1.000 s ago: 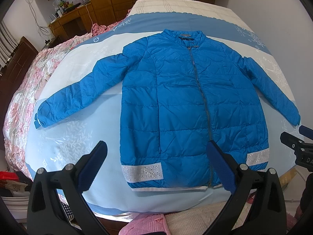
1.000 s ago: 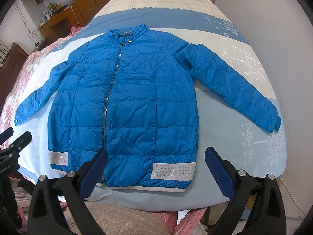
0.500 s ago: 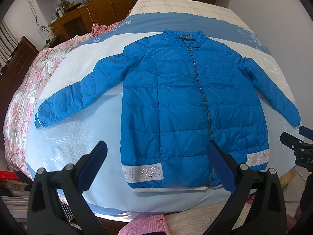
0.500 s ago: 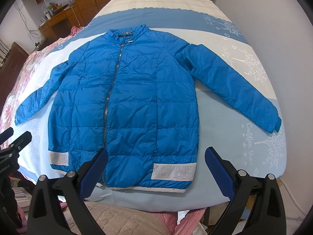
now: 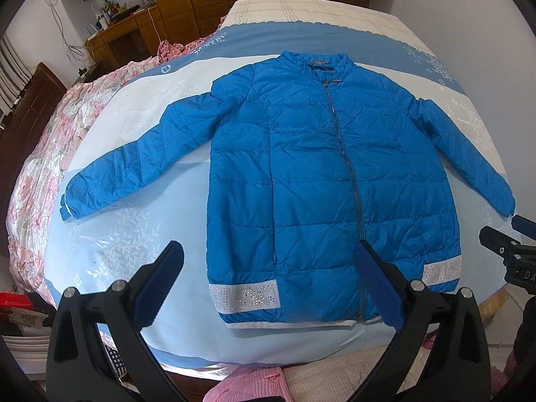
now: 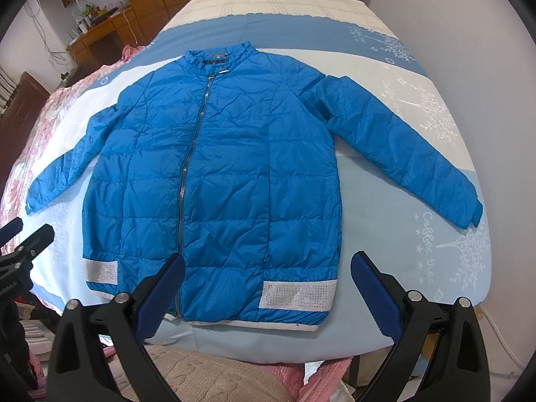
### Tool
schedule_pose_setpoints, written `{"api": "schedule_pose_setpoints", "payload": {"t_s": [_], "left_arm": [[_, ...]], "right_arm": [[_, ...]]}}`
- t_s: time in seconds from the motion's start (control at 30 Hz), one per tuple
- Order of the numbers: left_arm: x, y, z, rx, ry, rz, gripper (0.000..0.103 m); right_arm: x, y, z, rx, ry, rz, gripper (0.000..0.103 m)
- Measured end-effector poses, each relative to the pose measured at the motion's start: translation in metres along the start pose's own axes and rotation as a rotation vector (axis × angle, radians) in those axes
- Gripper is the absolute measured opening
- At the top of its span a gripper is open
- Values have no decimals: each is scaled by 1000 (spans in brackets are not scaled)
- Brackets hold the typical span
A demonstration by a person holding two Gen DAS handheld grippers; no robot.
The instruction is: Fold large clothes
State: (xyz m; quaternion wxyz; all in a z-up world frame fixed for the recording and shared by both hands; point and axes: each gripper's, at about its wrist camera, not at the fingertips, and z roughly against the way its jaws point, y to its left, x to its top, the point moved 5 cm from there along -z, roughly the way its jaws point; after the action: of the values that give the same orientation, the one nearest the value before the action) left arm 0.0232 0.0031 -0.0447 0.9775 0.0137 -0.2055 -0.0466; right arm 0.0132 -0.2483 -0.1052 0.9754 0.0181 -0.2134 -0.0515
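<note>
A blue quilted jacket [image 5: 311,181] lies flat and zipped on the bed, collar at the far end, both sleeves spread outward, silver-white bands at the hem. It also shows in the right wrist view [image 6: 214,181]. My left gripper [image 5: 268,279] is open and empty, held above the near hem. My right gripper [image 6: 266,289] is open and empty, also above the near hem. The right gripper's tip shows at the right edge of the left wrist view [image 5: 502,251]; the left gripper's tip shows at the left edge of the right wrist view [image 6: 23,244].
The bed [image 5: 127,234] has a blue and white sheet. A pink floral quilt [image 5: 43,154] lies along its left side. Pink and beige cloth [image 6: 187,378] lies below the near edge. A white wall [image 6: 469,33] runs along the right; wooden furniture [image 5: 134,37] stands at the far left.
</note>
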Motion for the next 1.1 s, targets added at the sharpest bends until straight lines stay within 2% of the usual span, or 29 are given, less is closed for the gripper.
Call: {"api": "schedule_pose_setpoints", "payload": {"t_s": [0.87, 1.03, 1.1], "left_arm": [[7, -1, -4, 12, 2, -6, 100], [13, -8, -9, 22, 1, -31, 100], [20, -14, -13, 26, -18, -55, 100]], "right_arm": [[5, -3, -6, 2, 1, -12, 99], [8, -19, -8, 14, -11, -60, 99], [11, -39, -11, 40, -41, -127, 99]]}}
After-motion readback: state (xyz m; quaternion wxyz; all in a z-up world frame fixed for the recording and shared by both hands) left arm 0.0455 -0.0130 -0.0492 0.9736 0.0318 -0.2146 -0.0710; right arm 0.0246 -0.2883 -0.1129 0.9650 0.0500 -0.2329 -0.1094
